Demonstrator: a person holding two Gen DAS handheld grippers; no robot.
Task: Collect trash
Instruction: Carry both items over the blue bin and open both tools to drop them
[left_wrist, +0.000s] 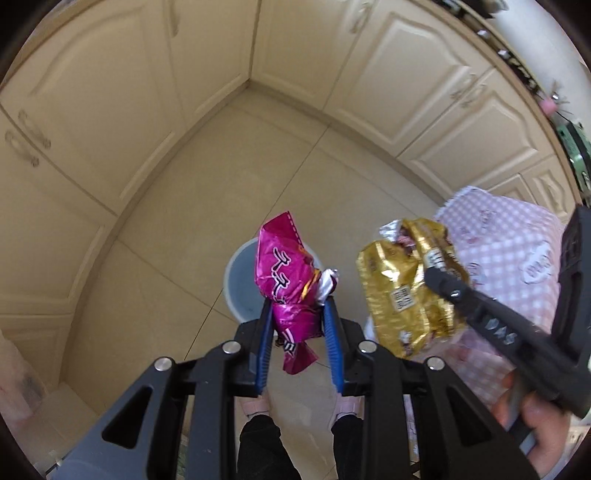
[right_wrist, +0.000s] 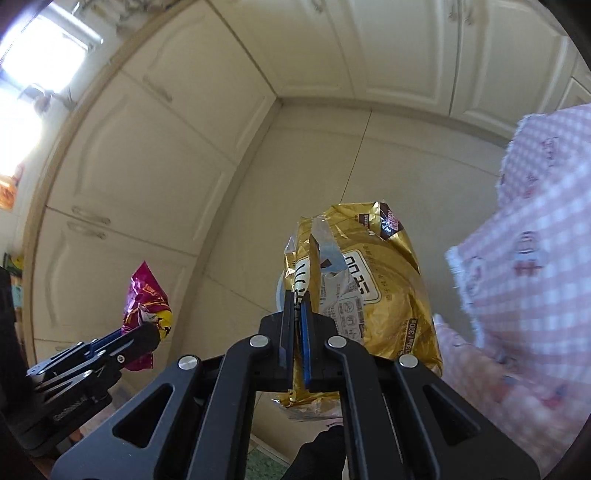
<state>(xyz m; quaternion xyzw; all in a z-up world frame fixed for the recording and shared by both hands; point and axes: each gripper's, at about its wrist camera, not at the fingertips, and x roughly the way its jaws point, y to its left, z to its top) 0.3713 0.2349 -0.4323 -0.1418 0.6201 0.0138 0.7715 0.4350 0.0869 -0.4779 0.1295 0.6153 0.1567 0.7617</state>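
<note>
My left gripper (left_wrist: 298, 301) is shut on a crumpled magenta snack wrapper (left_wrist: 286, 280), which hangs over a grey-white trash bin (left_wrist: 238, 280) on the floor. The bin is mostly hidden behind the wrapper. My right gripper (right_wrist: 298, 295) is shut on the torn edge of a gold foil bag (right_wrist: 373, 291). In the left wrist view the gold bag (left_wrist: 402, 295) hangs right of the magenta wrapper, with the right gripper (left_wrist: 436, 275) shut on it. In the right wrist view the magenta wrapper (right_wrist: 146, 299) and left gripper (right_wrist: 155, 328) are at the lower left.
Cream cabinet doors (left_wrist: 110, 110) wrap around a tiled floor corner (left_wrist: 243, 147). A person's pink checked sleeve (left_wrist: 509, 266) fills the right side, and a hand (left_wrist: 535, 421) holds the right gripper. Dark trouser legs and pink slippers (left_wrist: 255, 406) stand below.
</note>
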